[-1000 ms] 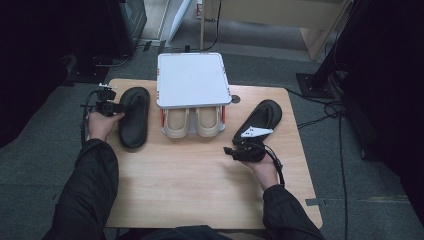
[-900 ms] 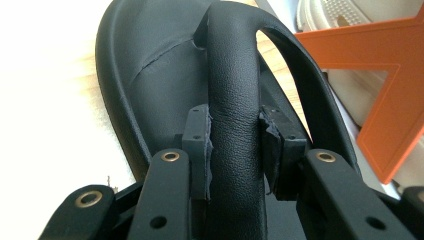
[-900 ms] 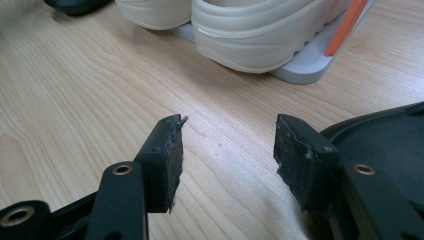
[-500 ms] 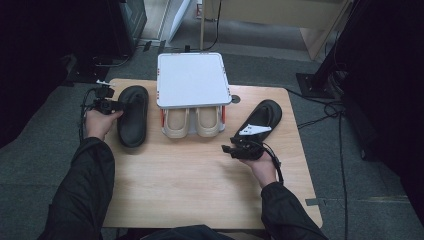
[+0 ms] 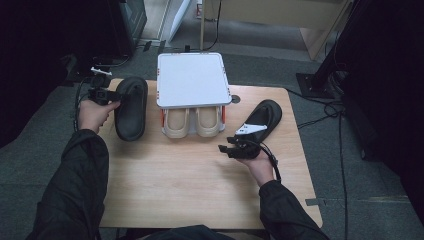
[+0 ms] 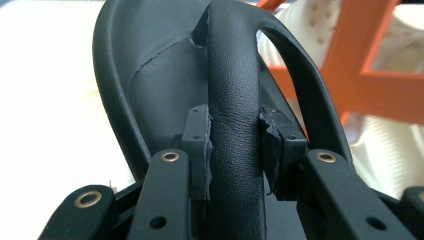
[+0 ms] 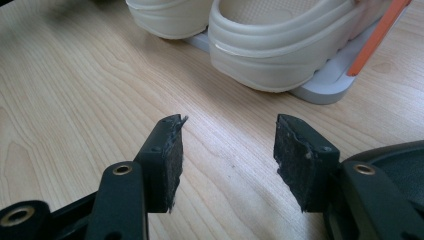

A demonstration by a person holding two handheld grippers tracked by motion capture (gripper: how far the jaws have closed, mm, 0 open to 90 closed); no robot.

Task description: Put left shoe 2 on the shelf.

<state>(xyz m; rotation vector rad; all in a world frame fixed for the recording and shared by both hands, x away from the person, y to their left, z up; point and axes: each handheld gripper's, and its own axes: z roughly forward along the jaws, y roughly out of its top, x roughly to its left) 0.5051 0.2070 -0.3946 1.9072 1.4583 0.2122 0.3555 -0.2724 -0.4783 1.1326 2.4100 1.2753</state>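
Observation:
A black sandal [image 5: 131,107] lies at the table's left side. My left gripper [image 5: 102,93] is shut on its leather strap [image 6: 234,120], which runs up between the pads. A second black sandal [image 5: 262,119] lies at the right, tilted toward the back. My right gripper [image 5: 231,147] hovers just in front of its heel, open, with bare wood between its fingers [image 7: 165,160]. A pair of cream clogs [image 5: 194,121] sits on the lower shelf of a small rack with a white top [image 5: 190,80] and orange posts [image 6: 367,65].
The wooden table [image 5: 190,190] has open room across its front half. Cables [image 5: 330,107] trail on the floor at the right. A dark cabinet [image 5: 125,20] stands behind the table's back left corner.
The right gripper has drifted slightly forward and left, away from the right sandal's heel. The left gripper keeps its hold on the left sandal's strap.

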